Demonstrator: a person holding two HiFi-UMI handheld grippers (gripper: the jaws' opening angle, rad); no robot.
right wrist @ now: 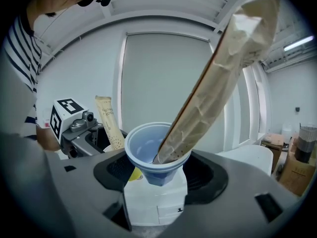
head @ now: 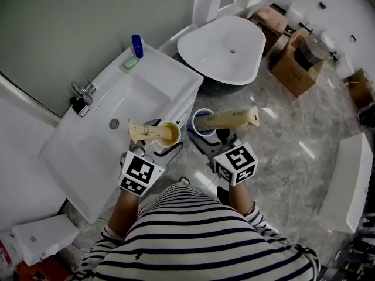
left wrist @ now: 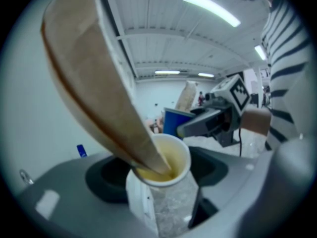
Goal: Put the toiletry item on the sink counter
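Note:
A yellow cup (head: 168,134) with a beige tube (head: 143,131) lying in it is held sideways over the front right edge of the white sink counter (head: 70,151). My left gripper (head: 161,143) is shut on this cup. In the left gripper view the yellow cup (left wrist: 166,165) sits between the jaws and its tube (left wrist: 99,83) leans up to the left. My right gripper (head: 205,134) is shut on a blue cup (head: 203,122) holding a second beige tube (head: 228,119), out over the floor. The right gripper view shows that blue cup (right wrist: 156,157) gripped, with its tube (right wrist: 218,83) slanting up to the right.
A faucet (head: 82,92) and a drain are on the counter, with a blue bottle (head: 136,44) and a green soap (head: 130,64) at its far corner. A white bathtub (head: 222,48) stands beyond, cardboard boxes (head: 296,63) to its right, and a white panel (head: 345,180) at the far right.

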